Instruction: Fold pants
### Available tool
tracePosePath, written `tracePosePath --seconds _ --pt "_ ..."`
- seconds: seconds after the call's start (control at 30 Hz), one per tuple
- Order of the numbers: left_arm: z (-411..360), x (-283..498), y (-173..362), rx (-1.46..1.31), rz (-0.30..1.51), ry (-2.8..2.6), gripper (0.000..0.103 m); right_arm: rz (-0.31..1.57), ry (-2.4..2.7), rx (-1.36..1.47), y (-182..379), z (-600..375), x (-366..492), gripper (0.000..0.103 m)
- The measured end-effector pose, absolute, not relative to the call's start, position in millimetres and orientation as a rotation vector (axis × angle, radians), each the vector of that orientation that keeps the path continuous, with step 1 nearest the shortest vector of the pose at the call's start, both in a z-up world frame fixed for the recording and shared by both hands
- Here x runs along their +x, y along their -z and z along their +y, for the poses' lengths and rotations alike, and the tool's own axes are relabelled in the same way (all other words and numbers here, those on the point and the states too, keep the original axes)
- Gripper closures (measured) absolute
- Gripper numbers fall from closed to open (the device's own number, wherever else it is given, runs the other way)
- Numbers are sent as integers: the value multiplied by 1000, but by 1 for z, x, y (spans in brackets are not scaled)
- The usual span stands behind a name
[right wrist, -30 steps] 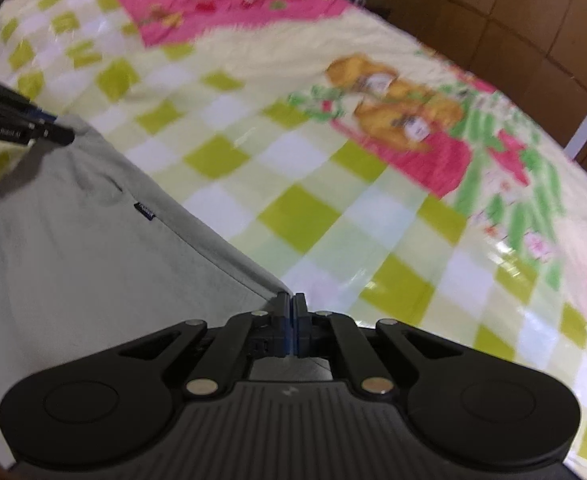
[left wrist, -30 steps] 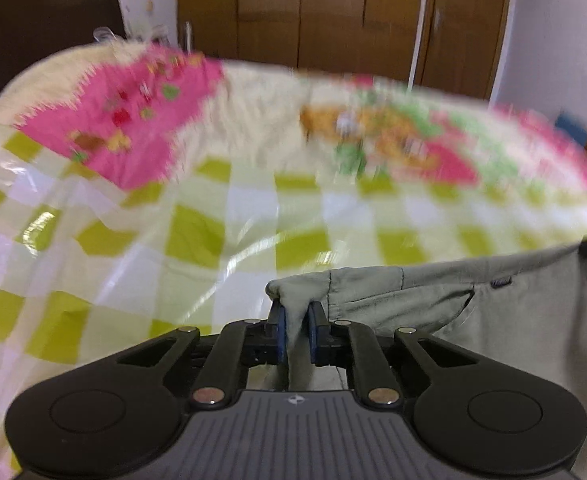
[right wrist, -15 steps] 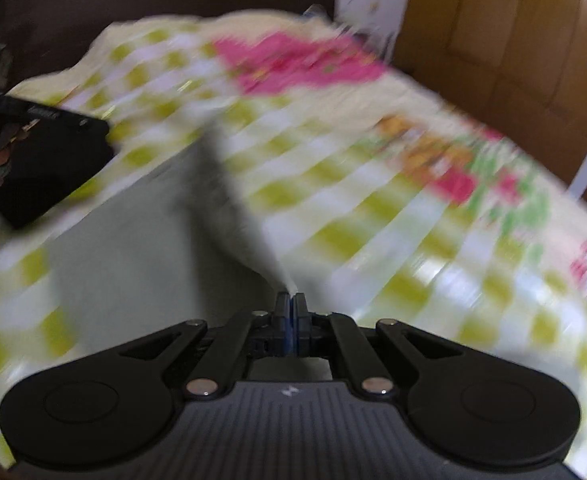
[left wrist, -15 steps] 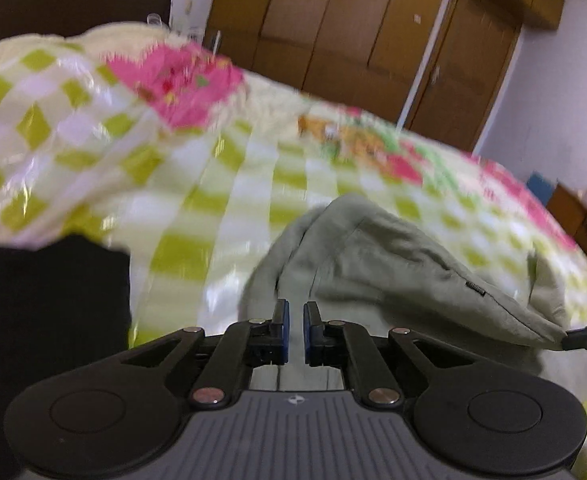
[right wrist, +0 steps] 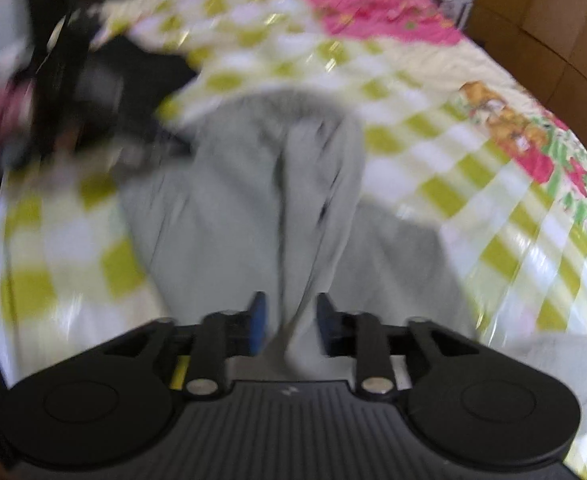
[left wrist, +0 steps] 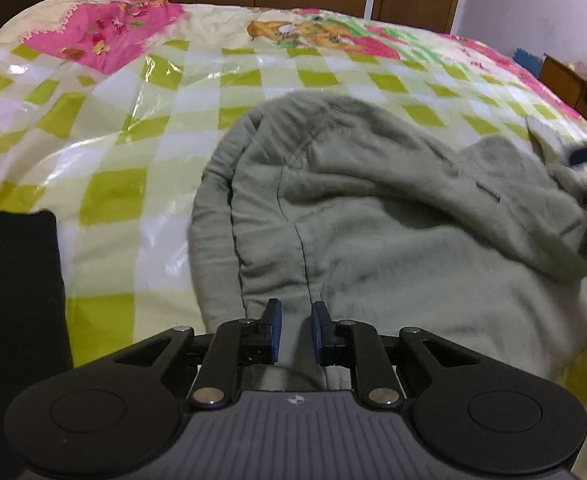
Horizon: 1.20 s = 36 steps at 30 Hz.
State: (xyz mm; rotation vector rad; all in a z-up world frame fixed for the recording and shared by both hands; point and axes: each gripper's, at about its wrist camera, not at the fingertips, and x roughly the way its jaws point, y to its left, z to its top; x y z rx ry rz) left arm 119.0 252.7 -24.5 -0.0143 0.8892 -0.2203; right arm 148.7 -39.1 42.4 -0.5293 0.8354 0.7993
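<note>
Two blue-padded fingers of the left gripper [left wrist: 295, 330] stand slightly apart at 6 o'clock in the left wrist view, having just been opening; grey fabric of the pants [left wrist: 393, 220] lies between them, unpinched. The pants lie folded over on the checked bedspread [left wrist: 133, 128], spreading toward 3 o'clock. A black cloth [left wrist: 13, 288] sits at 9 o'clock.

Blurred, the right wrist view shows the right gripper [right wrist: 291, 326] spread wider, just opened, a ridge of fabric loose between its pads; pants run toward 12 o'clock.
</note>
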Motion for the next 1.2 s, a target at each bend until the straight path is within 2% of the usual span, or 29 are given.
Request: tracePosePath --seconds 0.2,0.33,0.57,0.63,0.7,0.77,0.8,1.03,1.2 --pt "259 153 -15 -35 757 306 71 854 -750 -298 -27 -6 246 59" --pt "255 202 -30 -62 740 401 53 927 -740 -202 -9 -5 281 60" --pt "246 267 -20 -93 841 457 52 993 -805 -132 11 4 293 60" --pt "242 277 -13 -79 875 470 52 1010 -815 -102 16 10 299 64" --pt "242 279 -11 -99 890 491 52 985 -828 -102 13 15 298 84" --pt "243 274 -14 -101 881 486 64 942 -838 -122 7 17 292 92" --pt "244 268 -18 -94 867 492 76 917 -848 -131 3 18 288 97" --pt "284 177 -47 -200 746 423 79 685 -963 -337 -33 45 229 99" --pt "316 101 -28 -314 772 321 79 494 -1105 -625 -25 76 148 100"
